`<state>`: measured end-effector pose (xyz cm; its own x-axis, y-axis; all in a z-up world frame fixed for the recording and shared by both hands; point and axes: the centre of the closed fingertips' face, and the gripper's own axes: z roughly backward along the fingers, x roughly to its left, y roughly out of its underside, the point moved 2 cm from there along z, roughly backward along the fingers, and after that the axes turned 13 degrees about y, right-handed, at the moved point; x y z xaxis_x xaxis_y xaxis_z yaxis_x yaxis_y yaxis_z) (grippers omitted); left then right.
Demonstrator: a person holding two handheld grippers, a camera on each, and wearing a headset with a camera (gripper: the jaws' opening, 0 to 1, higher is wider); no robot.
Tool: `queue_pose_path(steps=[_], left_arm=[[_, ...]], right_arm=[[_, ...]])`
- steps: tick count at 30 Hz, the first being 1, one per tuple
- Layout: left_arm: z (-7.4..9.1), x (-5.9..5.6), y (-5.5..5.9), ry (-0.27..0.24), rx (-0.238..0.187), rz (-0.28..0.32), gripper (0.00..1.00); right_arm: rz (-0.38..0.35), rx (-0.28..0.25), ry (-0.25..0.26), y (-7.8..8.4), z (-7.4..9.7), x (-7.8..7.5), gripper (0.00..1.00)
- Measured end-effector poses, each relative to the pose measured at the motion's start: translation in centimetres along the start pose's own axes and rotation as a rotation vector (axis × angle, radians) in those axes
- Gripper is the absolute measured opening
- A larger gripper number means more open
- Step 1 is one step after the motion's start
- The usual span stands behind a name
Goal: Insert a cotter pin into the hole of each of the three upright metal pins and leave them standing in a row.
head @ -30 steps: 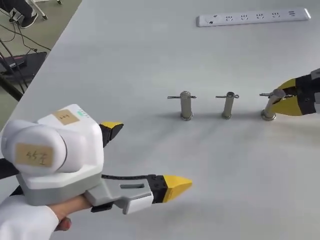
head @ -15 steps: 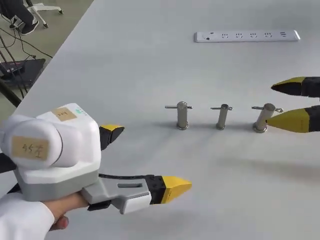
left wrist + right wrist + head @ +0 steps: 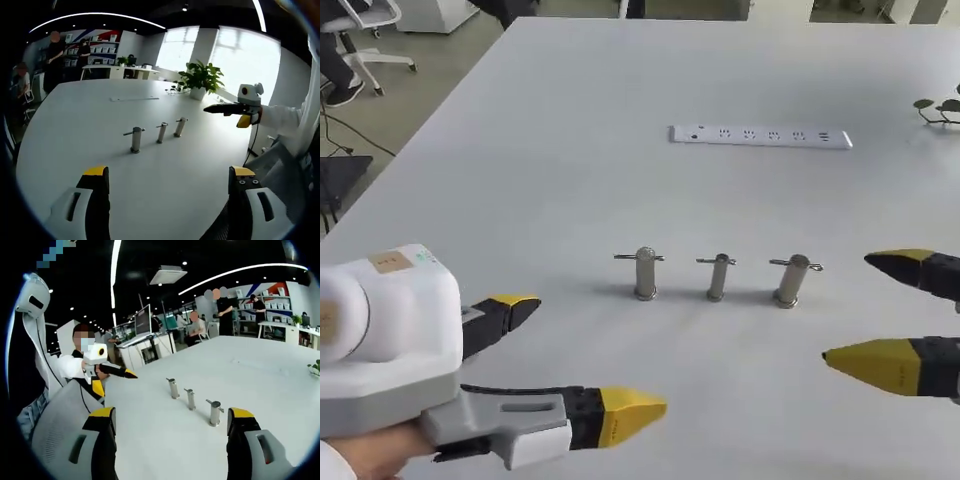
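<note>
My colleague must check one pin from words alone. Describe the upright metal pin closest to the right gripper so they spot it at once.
On the white workbench, just nearer than the white power strip, three metal pins stand in a row. Take the pin at the right end, beside the open right gripper: stouter than the slim middle pin.

Silver pins (image 3: 717, 277), white table (image 3: 570, 150), yellow-tipped fingers (image 3: 630, 410)

**Camera layout.** The head view looked forward and down at the table (image 3: 570, 150), with the row of pins (image 3: 718, 280) just right of centre. The left gripper view faced the row low from its 8 o'clock, farther off. The right gripper view faced it from its 4 o'clock, nearer. All three views shared that row.
</note>
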<state>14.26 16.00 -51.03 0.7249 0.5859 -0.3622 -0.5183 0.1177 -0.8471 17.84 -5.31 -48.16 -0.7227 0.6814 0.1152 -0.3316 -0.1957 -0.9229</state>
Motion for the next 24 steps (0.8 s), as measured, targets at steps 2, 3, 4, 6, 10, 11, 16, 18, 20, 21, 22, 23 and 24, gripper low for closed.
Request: queue_pose_path(steps=[2,3,4,6,10,11,16,18,20,21,22,23,24], left_arm=[[0.2,0.0,-0.1,0.008,0.001,-0.007,0.99],[0.3,0.1,-0.2,0.012,0.001,-0.008,0.99],[0.4,0.2,-0.2,0.014,-0.001,-0.008,0.99],[0.4,0.4,-0.2,0.013,-0.001,-0.007,0.99],[0.6,0.5,-0.3,0.017,-0.012,-0.005,0.99],[0.6,0.6,-0.2,0.021,-0.013,0.0,0.99],[0.9,0.8,0.3,0.026,-0.009,0.011,0.99],[1.0,0.8,0.6,0.027,-0.009,0.025,0.99],[1.1,0.7,0.8,0.031,-0.009,0.033,0.99],[1.2,0.6,1.0,0.031,-0.009,0.038,0.99],[1.2,0.6,1.1,0.03,-0.008,0.042,0.99],[1.3,0.5,1.2,0.031,-0.008,0.045,0.99],[1.3,0.4,1.3,0.031,-0.008,0.048,0.99]], right_arm=[[-0.008,0.002,0.025,0.2,0.4,-0.3,0.91],[-0.014,-0.013,0.046,0.2,0.9,-0.4,0.91],[-0.033,-0.012,0.062,0.4,1.2,-0.5,0.92],[-0.042,-0.005,0.097,0.9,1.7,-0.6,0.93],[-0.056,0.013,0.137,1.7,2.5,-0.5,0.96],[-0.062,0.013,0.144,1.8,2.5,-0.5,0.96],[-0.098,0.026,0.183,2.4,3.1,-0.1,0.97],[-0.105,0.024,0.192,2.5,3.2,0.1,0.97],[-0.112,0.025,0.203,2.8,3.3,0.2,0.98],[-0.111,0.031,0.21,2.9,3.3,0.2,0.98],[-0.108,0.042,0.216,3.2,3.3,0.2,0.98],[-0.105,0.047,0.22,3.3,3.3,0.2,0.98],[-0.104,0.051,0.225,3.4,3.4,0.2,0.98]])
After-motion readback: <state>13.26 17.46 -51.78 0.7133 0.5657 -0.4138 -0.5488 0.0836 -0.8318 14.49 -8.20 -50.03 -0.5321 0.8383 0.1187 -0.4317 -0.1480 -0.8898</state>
